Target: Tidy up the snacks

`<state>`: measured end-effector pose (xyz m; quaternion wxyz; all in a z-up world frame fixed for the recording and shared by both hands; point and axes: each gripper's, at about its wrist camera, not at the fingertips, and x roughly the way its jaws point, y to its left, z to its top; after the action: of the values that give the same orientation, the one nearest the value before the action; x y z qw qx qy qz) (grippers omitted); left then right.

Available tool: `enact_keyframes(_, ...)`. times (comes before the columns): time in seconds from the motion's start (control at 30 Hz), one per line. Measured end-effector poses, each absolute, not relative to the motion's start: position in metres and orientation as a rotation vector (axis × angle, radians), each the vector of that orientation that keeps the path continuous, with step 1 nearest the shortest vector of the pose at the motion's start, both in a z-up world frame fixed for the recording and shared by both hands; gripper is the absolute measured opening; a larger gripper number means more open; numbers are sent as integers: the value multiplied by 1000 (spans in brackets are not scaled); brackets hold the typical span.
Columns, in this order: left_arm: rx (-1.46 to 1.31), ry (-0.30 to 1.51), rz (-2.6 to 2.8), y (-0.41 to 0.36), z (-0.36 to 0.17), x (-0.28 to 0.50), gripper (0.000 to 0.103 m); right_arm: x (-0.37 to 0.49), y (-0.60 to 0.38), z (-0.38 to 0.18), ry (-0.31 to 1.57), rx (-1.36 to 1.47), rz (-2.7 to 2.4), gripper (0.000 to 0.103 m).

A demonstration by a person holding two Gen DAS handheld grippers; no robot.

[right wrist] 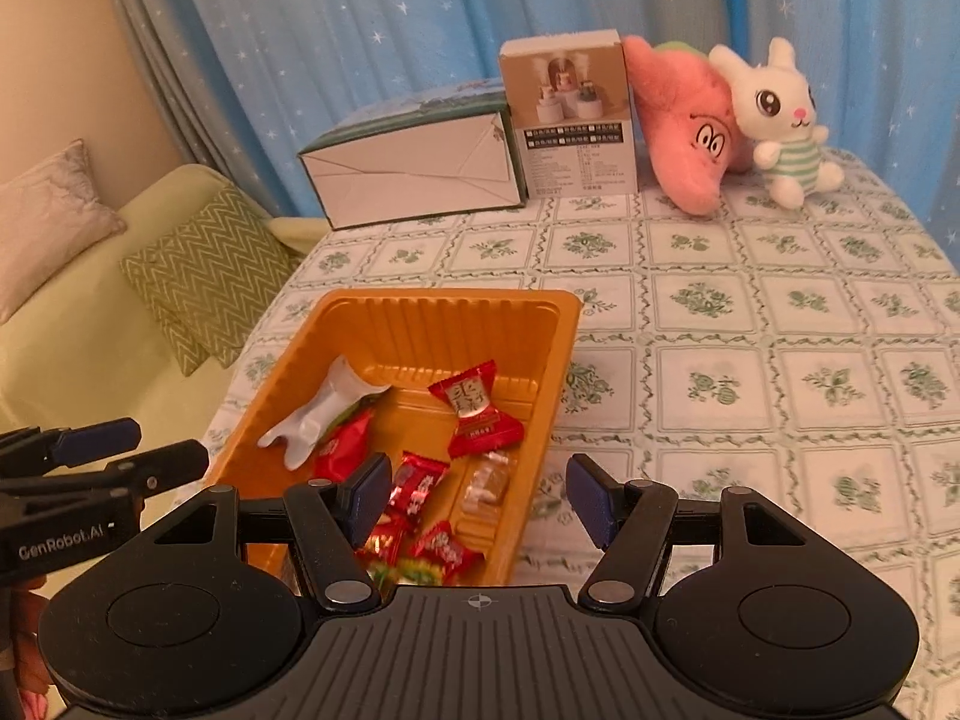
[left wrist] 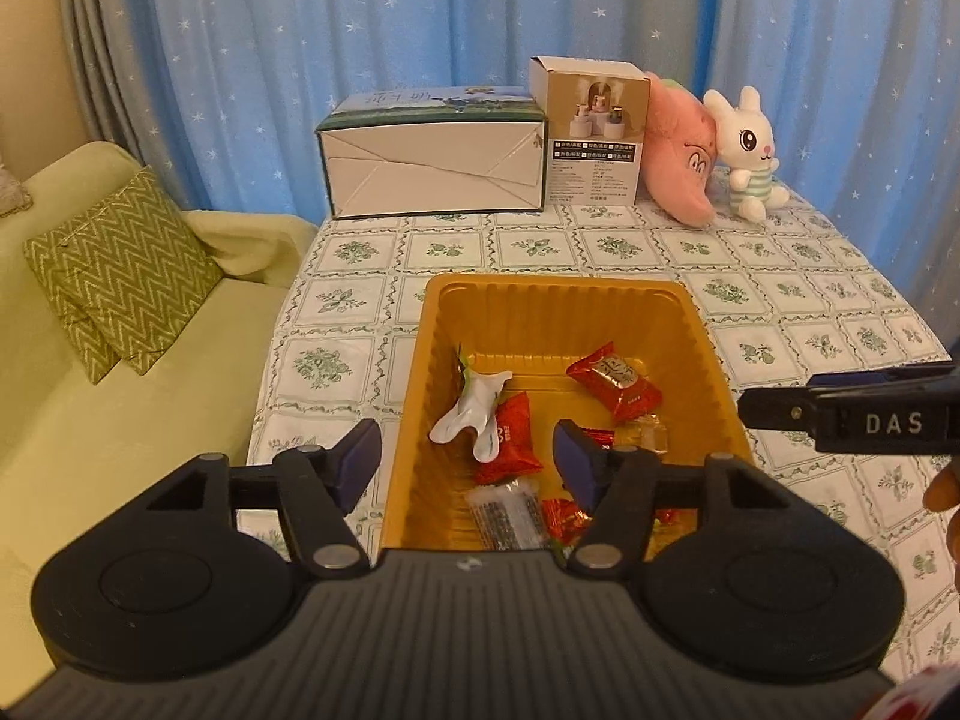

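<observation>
Both grippers hang above the near end of an orange plastic tray (left wrist: pixel 714 354) with their jaws spread and nothing between the pads. Left gripper (left wrist: pixel 468 465): its blue pads stand apart over the tray's near left part, one pad outside the left wall, the other over the wrapped candies. Right gripper (right wrist: pixel 480 495): its pads stand apart astride the tray's near right wall, one over the candies, the other over the tablecloth (right wrist: pixel 750 312). Tray contents: a crumpled white wrapper (left wrist: pixel 471 411) toward the left, a red bow-shaped candy (left wrist: pixel 612 381) toward the right, a red packet (left wrist: pixel 510 438) beside the white wrapper, a clear-wrapped amber sweet (left wrist: pixel 645 435), and further red wrapped candies (right wrist: pixel 441 546) at the near end. All visible snacks lie inside the tray. Beyond it, at the far edge of the floral-tiled tablecloth, stand a long white carton with green trim (left wrist: pixel 432 165), a small upright product box (left wrist: pixel 594 138) touching it, a pink star plush (left wrist: pixel 684 150) and a white rabbit plush (left wrist: pixel 747 153) leaning together. At left are a green sofa (left wrist: pixel 120 396) and a zigzag cushion (left wrist: pixel 114 276); blue star-print curtains (left wrist: pixel 360 18) hang behind.
</observation>
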<state>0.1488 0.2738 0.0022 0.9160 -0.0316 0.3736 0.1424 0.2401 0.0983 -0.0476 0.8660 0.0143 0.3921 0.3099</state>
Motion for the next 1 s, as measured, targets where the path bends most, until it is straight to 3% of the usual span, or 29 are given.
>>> enact_keyframes(0.6, -138, 674, 381, 188, 54, 44, 60, 147, 25, -1, 731, 28, 687, 65)
enact_keyframes(1.0, -183, 632, 352, 153, 62, -24, 58, 68, -13, 7, 686, 40, 654, 65)
